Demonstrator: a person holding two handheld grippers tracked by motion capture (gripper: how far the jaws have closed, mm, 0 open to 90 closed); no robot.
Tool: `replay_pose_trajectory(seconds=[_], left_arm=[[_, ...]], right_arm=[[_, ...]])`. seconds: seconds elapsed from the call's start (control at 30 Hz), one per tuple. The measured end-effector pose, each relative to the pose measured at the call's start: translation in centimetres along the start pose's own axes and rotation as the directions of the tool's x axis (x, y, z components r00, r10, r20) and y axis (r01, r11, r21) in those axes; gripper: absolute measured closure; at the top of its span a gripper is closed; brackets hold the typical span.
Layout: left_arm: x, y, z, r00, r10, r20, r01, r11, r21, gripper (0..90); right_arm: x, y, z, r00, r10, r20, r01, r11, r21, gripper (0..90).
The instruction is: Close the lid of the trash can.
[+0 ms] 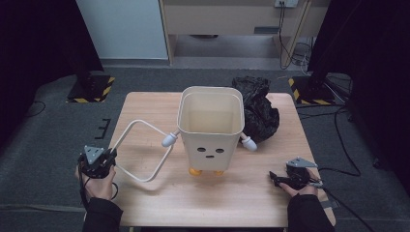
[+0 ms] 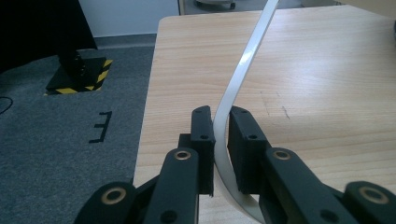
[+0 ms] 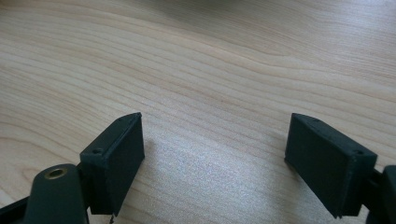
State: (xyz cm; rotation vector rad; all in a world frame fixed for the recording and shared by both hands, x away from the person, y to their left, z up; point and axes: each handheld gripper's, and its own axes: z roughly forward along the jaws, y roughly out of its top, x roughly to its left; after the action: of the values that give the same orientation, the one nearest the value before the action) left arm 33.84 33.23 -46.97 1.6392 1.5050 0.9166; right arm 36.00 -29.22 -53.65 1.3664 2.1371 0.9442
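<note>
A grey carpeted floor [image 1: 43, 130] surrounds the light wooden surface [image 1: 145, 106]; black curtains [image 1: 29, 43] flank what looks like a pale cabinet [image 1: 227, 19].
</note>
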Motion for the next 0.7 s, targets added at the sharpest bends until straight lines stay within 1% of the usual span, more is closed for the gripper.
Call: replay_pose_trajectory(seconds=[0.1,0.23,0.27,0.5,0.6,0.7], left_arm=[[0.0,0.1,0.1,1.0000,-0.001,0.002,0.001,1.0000,0.001,80.2],[0.1,0.5,0.2,0.9994,-0.035,0.006,0.035,0.9993,-0.016,80.2],[0.0,0.6,0.3,0.9992,-0.038,0.008,0.038,0.9991,-0.020,80.2],[0.1,1.3,0.4,0.9986,-0.050,0.017,0.051,0.9979,-0.039,80.2],[0.4,1.7,0.4,0.9987,-0.051,0.006,0.051,0.9977,-0.044,80.2],[0.6,2.1,0.2,0.9986,-0.053,0.001,0.053,0.9973,-0.051,80.2]], right_arm=[[0.0,0.0,0.0,1.0000,-0.004,0.001,0.004,1.000,-0.001,19.1],[0.0,0.0,0.1,1.0000,-0.002,0.001,0.002,1.000,0.002,18.4],[0.1,0.0,0.1,1.0000,0.000,-0.003,0.000,1.000,0.003,18.2],[0.1,0.0,0.1,1.0000,0.004,-0.006,-0.004,1.000,0.005,17.3],[0.1,0.1,0.1,1.0000,-0.001,-0.006,0.001,1.000,0.006,16.8],[0.2,0.1,0.1,1.0000,0.004,-0.004,-0.004,1.000,0.007,16.2]])
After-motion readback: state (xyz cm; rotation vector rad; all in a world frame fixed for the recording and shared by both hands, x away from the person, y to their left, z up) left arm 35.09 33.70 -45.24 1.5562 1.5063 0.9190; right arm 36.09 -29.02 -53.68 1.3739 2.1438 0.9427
